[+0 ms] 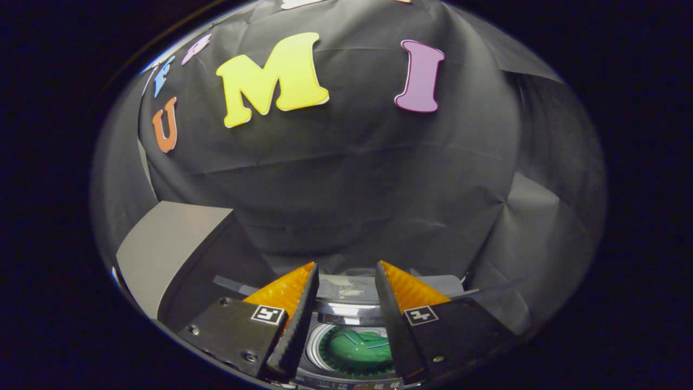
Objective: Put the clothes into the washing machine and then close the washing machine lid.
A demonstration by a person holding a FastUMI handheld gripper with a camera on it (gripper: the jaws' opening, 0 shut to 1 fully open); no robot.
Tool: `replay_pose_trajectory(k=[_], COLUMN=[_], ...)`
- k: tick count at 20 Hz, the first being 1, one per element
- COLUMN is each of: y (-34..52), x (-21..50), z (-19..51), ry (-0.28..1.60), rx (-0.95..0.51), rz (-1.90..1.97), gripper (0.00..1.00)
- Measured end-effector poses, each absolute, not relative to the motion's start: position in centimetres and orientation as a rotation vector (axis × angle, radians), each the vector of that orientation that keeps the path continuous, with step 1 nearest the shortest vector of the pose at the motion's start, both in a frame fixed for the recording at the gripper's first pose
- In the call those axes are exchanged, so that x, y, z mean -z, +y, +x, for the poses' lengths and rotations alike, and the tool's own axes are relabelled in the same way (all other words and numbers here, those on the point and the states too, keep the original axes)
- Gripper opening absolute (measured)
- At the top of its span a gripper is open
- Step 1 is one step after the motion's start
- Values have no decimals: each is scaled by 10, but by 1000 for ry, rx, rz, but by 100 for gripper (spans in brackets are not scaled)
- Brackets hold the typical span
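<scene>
The washing machine (346, 311) lies directly below the gripper (346, 271), seen between its two fingers: a round opening with a shiny pale rim, and inside it a green, glossy mass crossed by a few light streaks. I take that green mass (360, 349) to be the clothes already in the drum, though it could also be seen through a lid window; I cannot tell which. Whether the lid is up or down is not clear either.

The fingers stand moderately apart with nothing between them and nothing pressed by either pad; they hover above the machine's rim, apart from it.

If the clothes are indeed in, the step in hand is closing the lid. To do it well, find the lid's edge first, approach with the fingers as they are or narrowed, push or lower it steadily rather than dropping it, and keep the fingertips from catching on the rim.

To the left of the machine stands a grey, flat-faced box-like panel (168, 244).
</scene>
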State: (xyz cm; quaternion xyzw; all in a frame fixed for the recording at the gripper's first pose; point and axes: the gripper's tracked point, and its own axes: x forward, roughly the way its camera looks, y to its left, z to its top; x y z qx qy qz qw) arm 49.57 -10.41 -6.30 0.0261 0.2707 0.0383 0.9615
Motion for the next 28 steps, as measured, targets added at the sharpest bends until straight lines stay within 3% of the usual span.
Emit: replay_pose_trajectory(k=[9,12,19,28], y=[-102,-91,-91,-97], x=[93,98,58,-23], z=[434,405,333,229], ry=[647,650,564,311], rx=[-22,-11,53,93], rz=[83,189,163,124], gripper=[68,78,78,78])
